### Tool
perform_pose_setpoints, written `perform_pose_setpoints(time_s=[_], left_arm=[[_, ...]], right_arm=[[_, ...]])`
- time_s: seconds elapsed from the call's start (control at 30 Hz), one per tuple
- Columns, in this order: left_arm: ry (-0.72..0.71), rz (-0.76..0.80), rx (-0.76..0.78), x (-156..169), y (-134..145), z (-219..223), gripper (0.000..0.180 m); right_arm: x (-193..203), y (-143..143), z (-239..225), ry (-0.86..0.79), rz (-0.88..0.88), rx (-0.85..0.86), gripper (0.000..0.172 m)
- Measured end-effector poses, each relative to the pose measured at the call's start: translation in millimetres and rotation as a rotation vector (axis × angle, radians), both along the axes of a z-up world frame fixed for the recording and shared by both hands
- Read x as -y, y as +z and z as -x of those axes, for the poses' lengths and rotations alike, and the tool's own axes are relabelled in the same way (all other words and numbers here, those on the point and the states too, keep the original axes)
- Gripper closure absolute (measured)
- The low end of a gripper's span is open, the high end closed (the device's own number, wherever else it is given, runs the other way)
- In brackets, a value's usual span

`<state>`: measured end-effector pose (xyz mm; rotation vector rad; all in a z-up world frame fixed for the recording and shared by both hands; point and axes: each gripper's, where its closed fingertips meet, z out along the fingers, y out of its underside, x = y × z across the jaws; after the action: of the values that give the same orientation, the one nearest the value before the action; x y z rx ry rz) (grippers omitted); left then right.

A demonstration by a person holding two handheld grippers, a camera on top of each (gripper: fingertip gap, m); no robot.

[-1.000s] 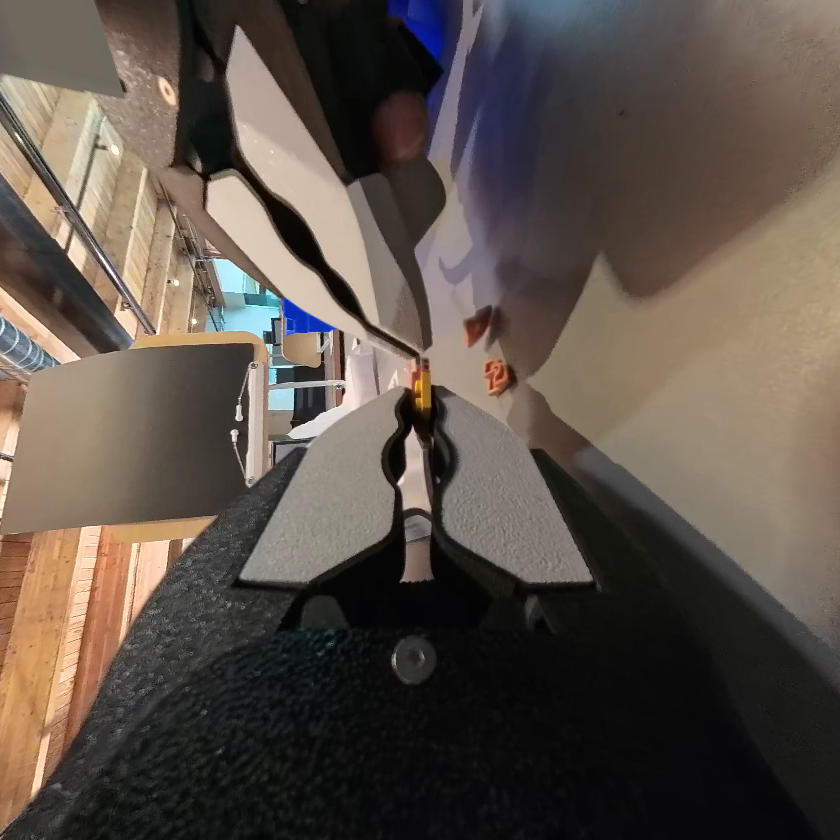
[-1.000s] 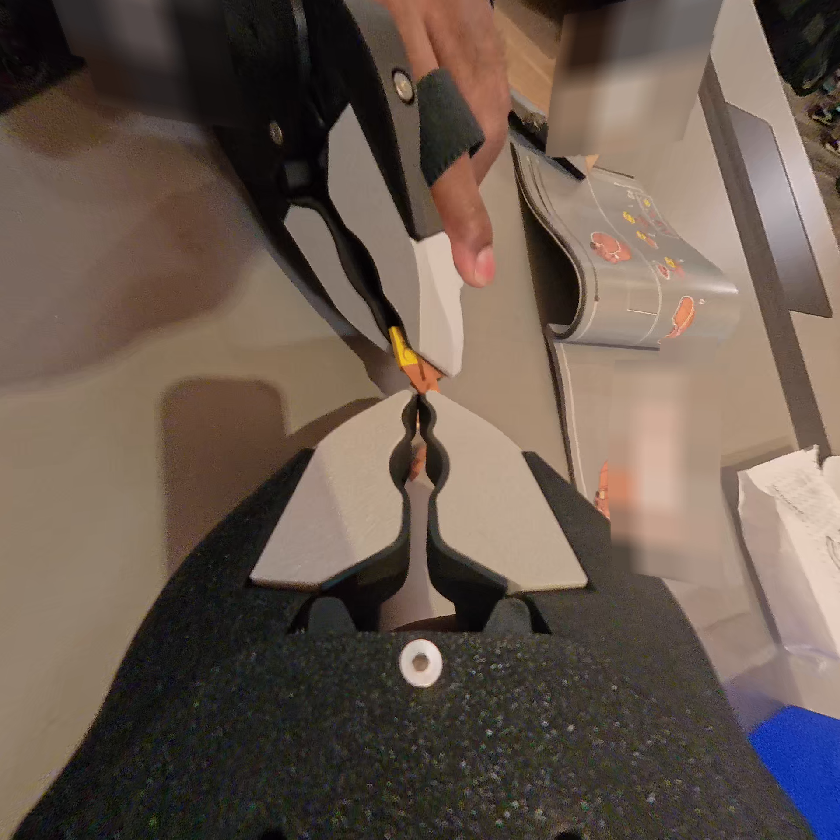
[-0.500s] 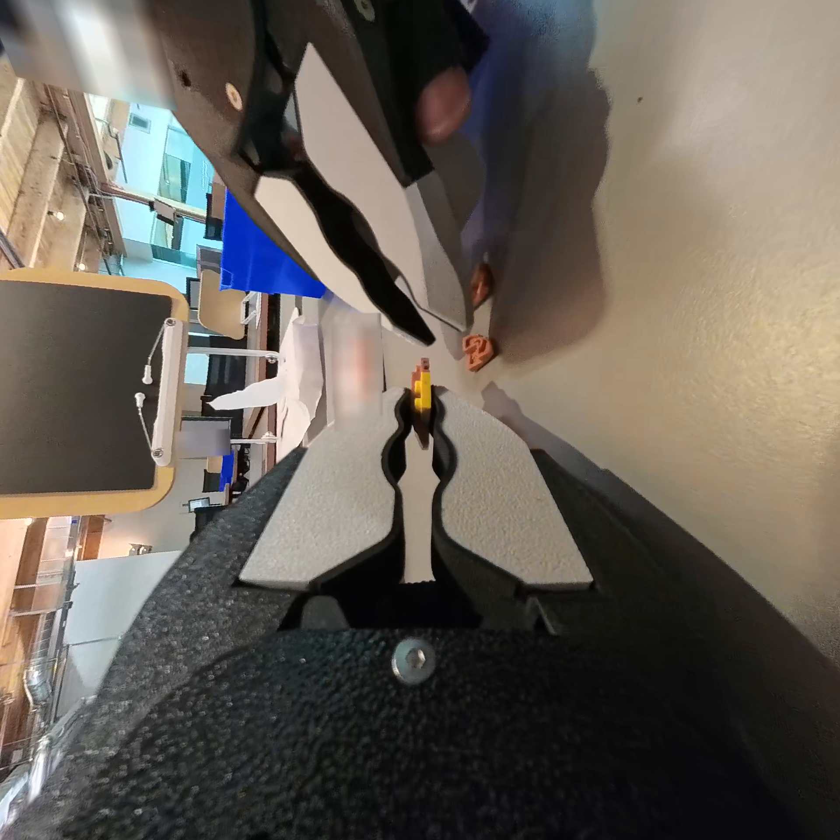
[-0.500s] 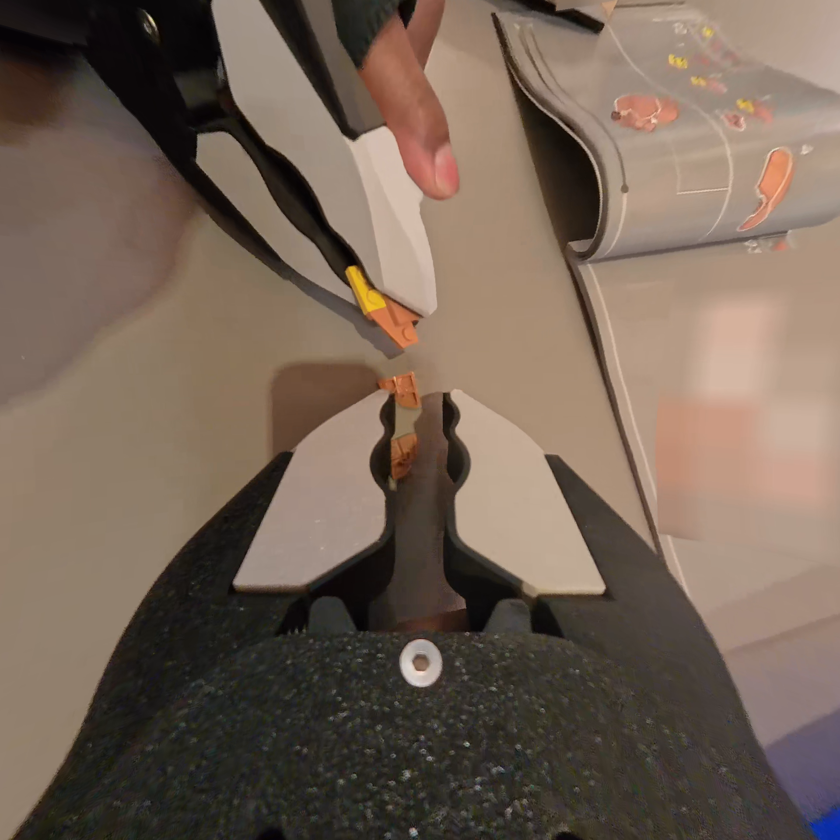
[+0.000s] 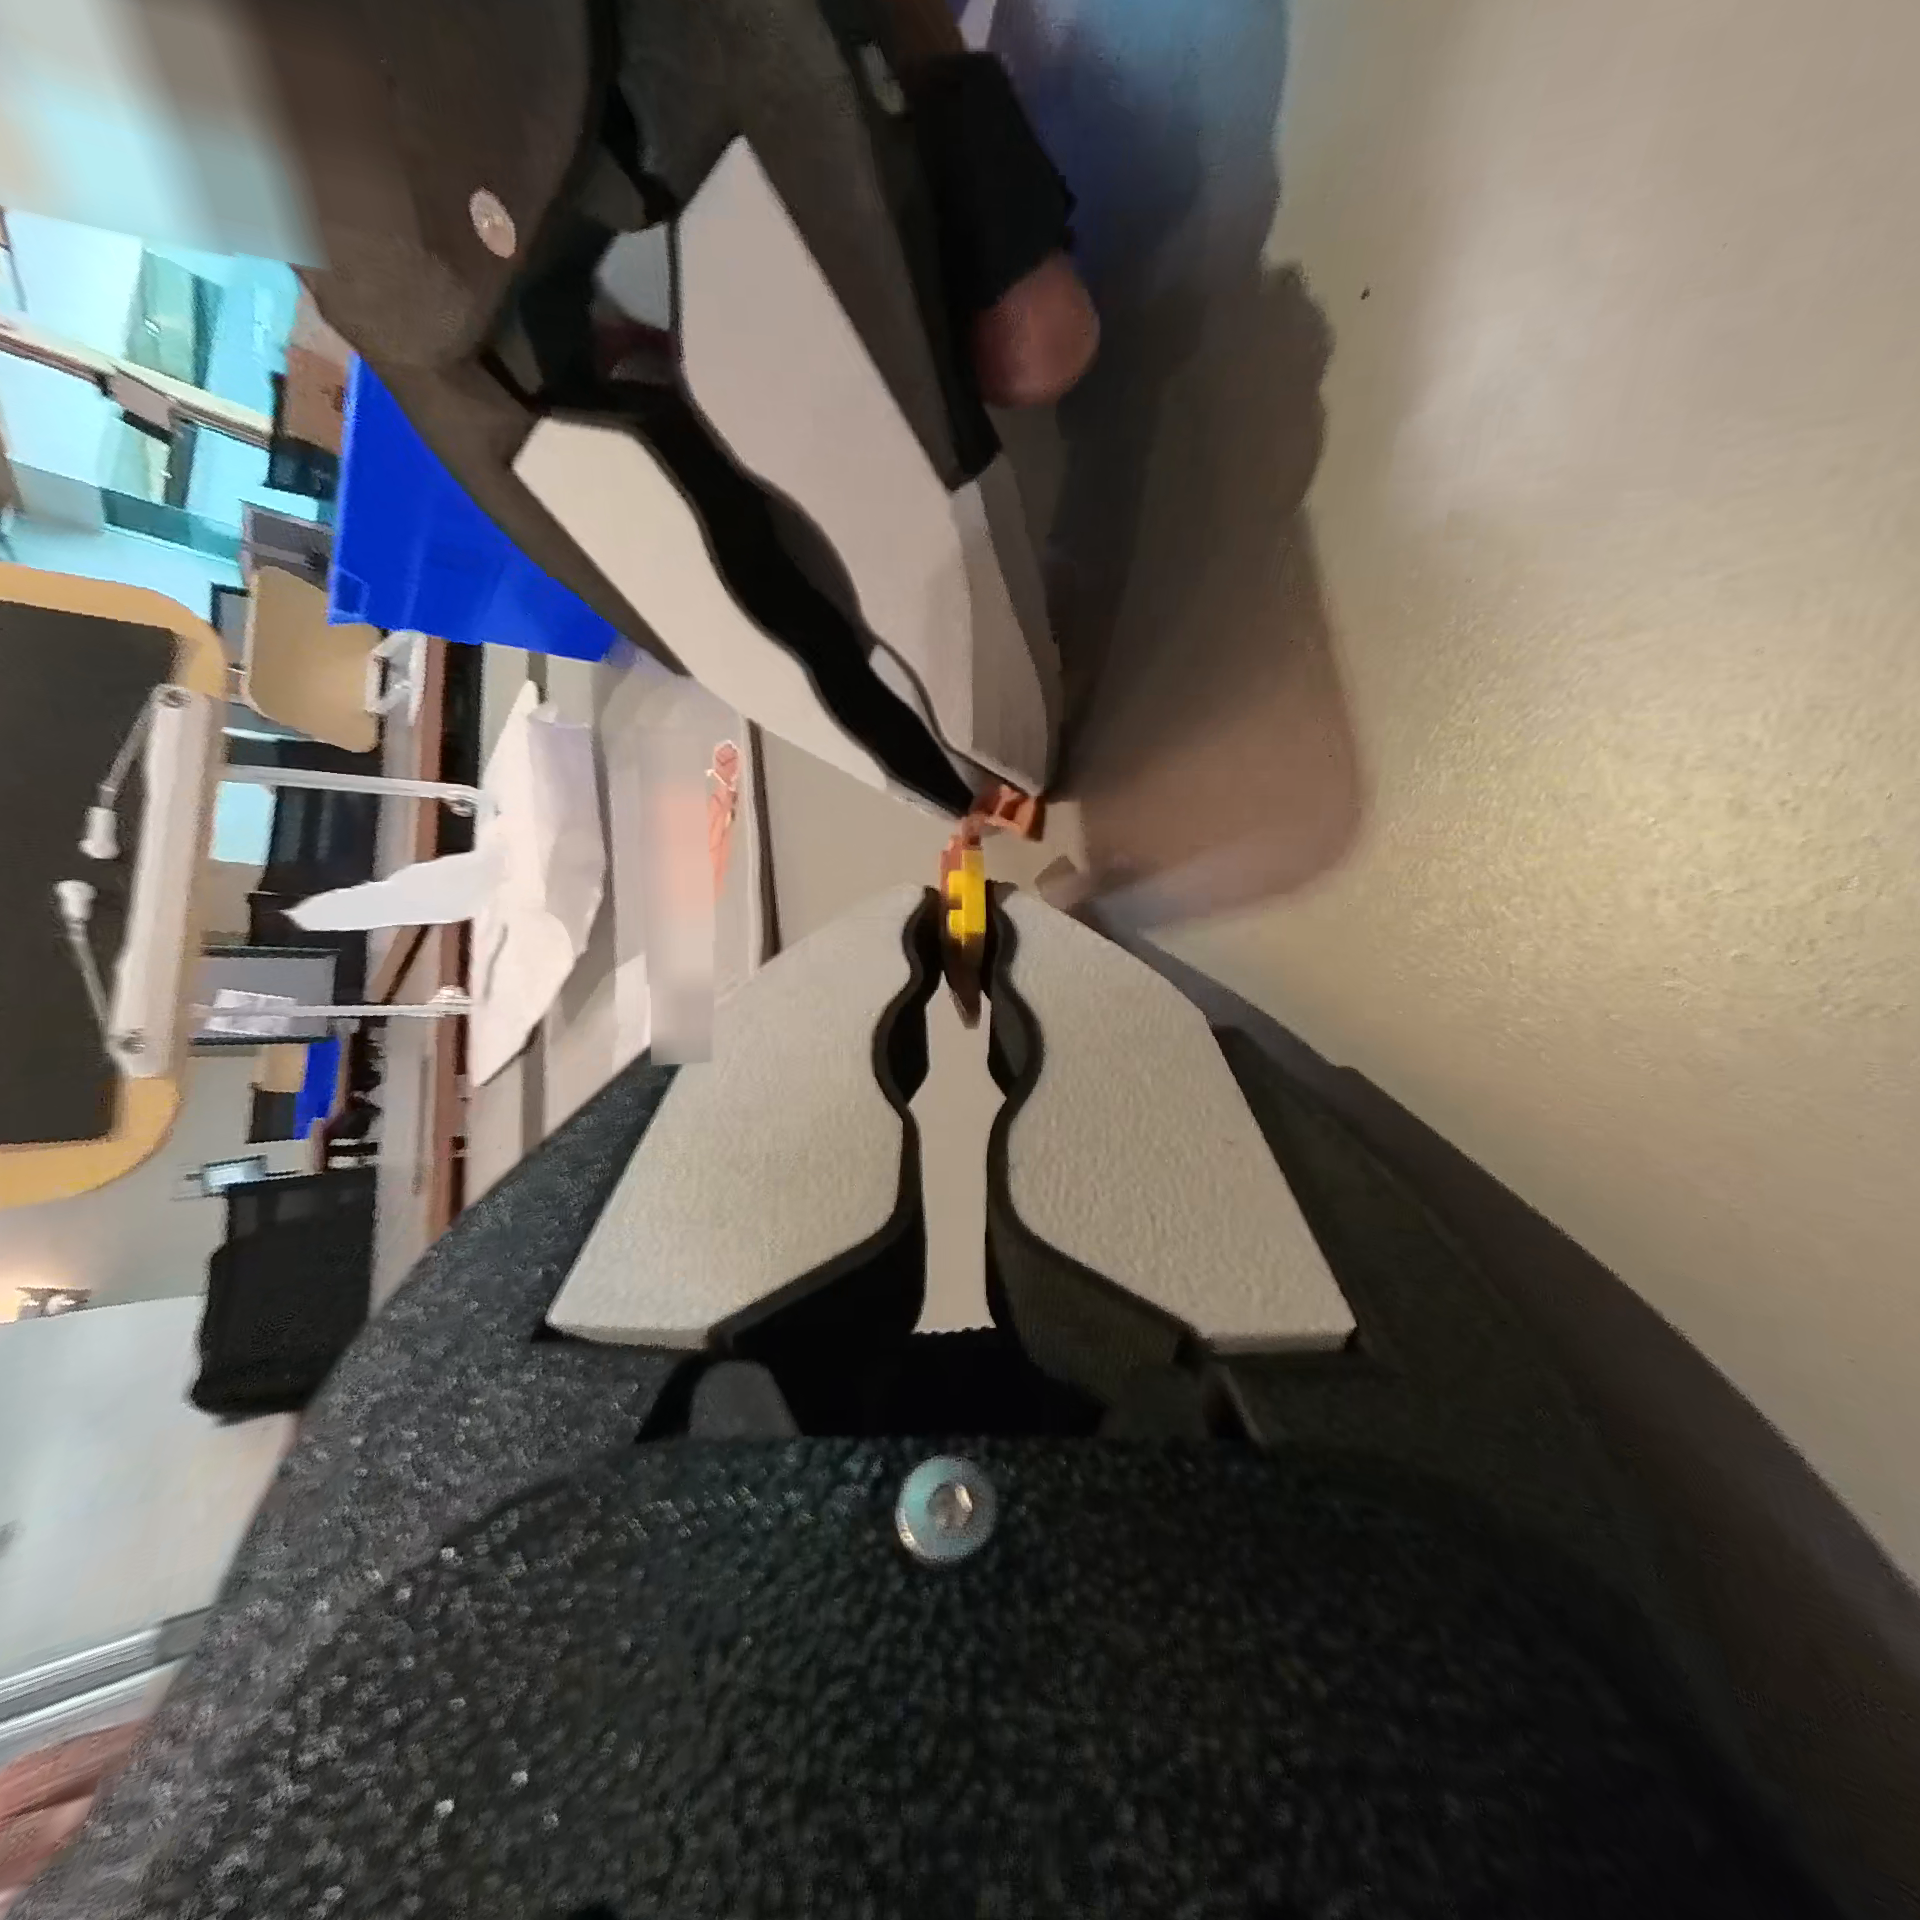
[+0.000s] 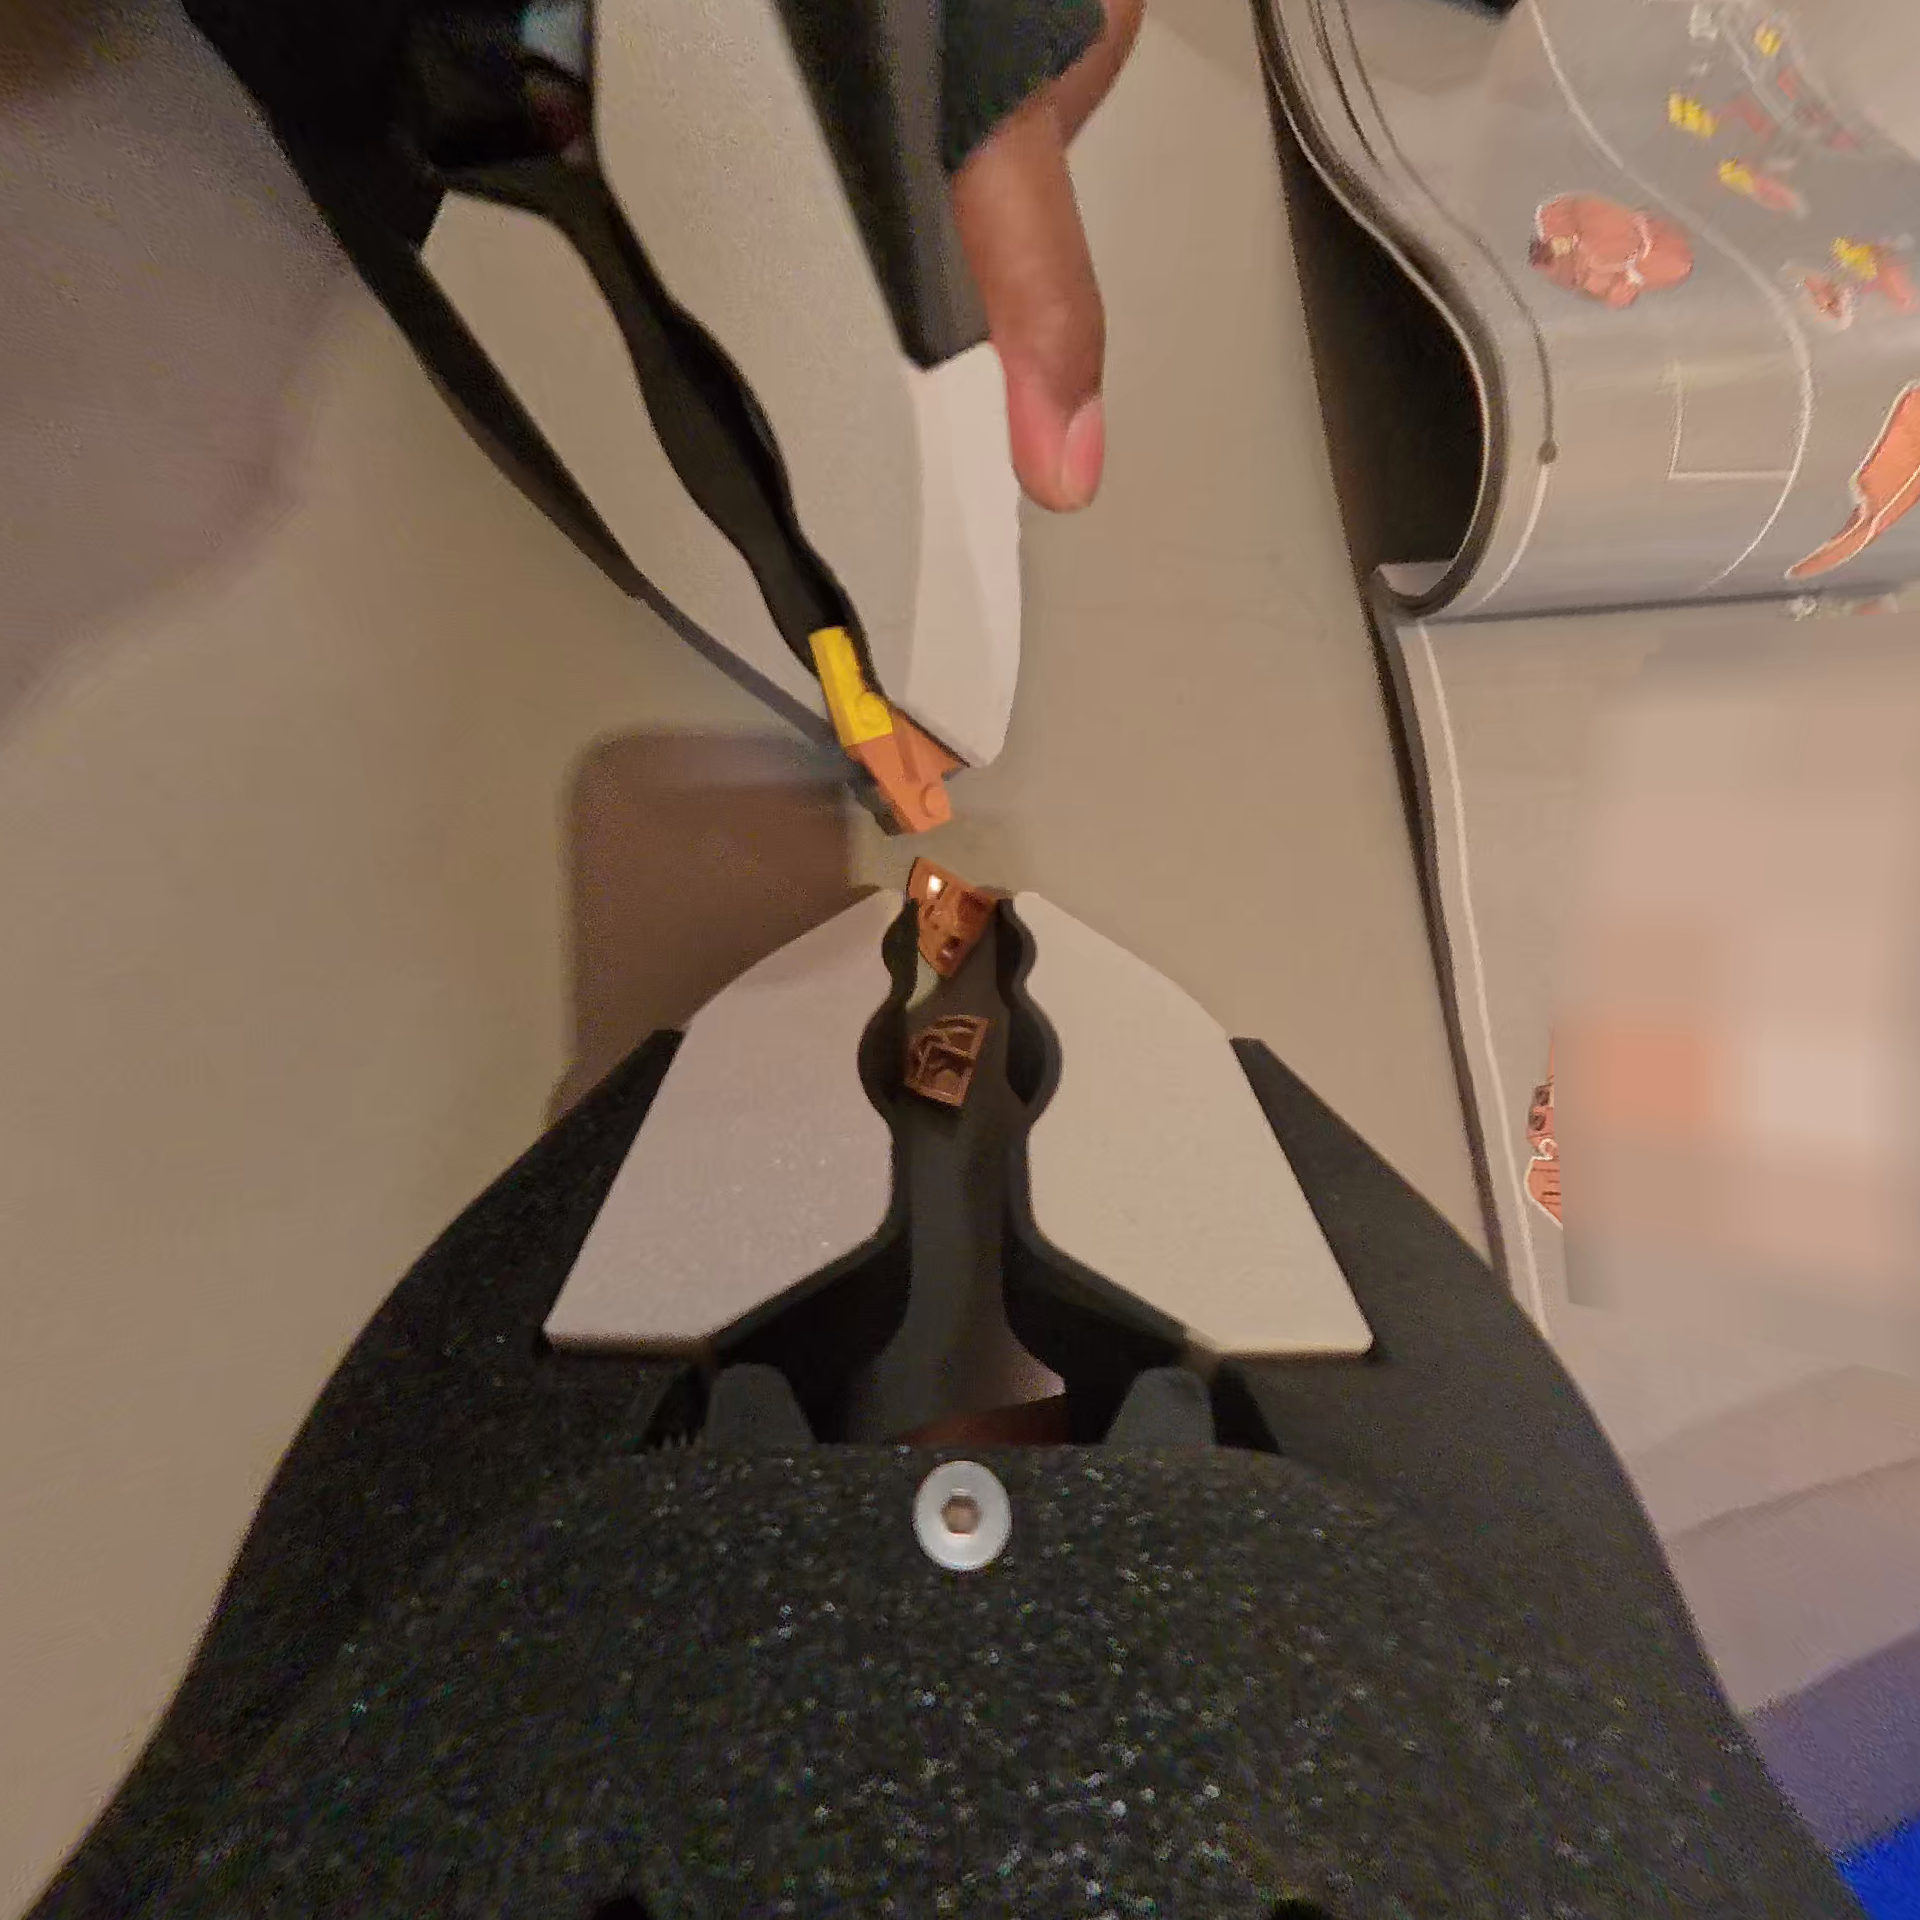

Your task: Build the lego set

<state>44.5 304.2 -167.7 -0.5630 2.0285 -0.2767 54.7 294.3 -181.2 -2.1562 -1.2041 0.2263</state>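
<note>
My left tool (image 5: 964, 906) is closed on a small assembly of toy bricks (image 6: 881, 727), a yellow piece joined to an orange one; the pads press it from both sides, and the orange end sticks out past the tips. My right tool (image 6: 951, 914) pinches a small brown brick (image 6: 948, 914) at its very tips, tilted, with a corner poking forward. In the left wrist view the brown brick sits just beside the orange end of the assembly; whether they touch I cannot tell through the blur. In the right wrist view a narrow gap shows between them.

Another brown brick (image 6: 943, 1058) lies on the grey worktop (image 6: 260, 935) below my right tool, seen through the space behind the tips. An open instruction booklet (image 6: 1662, 312) with pictures of brown and yellow parts lies off to the right on the worktop.

Judging from this, two pieces are already joined, the brown one is brought up close but not seated, and the loose one on the worktop is not yet picked up
</note>
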Motion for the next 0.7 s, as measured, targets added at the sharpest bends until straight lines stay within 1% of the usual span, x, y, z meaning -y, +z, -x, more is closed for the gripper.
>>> perform_pose_setpoints(time_s=[0.13,0.3,0.47,0.53,0.7], left_arm=[[0.012,0.158,-0.072,6,-3,4,0.174],[0.066,0.398,-0.129,9,-1,6,0.174],[0.109,0.67,-0.171,13,9,8,0.174],[0.111,0.798,-0.218,18,12,11,0.175],[0.144,0.965,-0.295,22,11,16,0.175]], right_arm=[[-1,3,2,0.04,-0.101,0.032,0.158],[-1,18,10,0.105,-0.237,-0.011,0.158],[1,26,17,0.209,-0.4,0.048,0.159],[3,28,20,0.242,-0.448,0.07,0.159],[8,32,26,0.313,-0.549,0.121,0.159]])
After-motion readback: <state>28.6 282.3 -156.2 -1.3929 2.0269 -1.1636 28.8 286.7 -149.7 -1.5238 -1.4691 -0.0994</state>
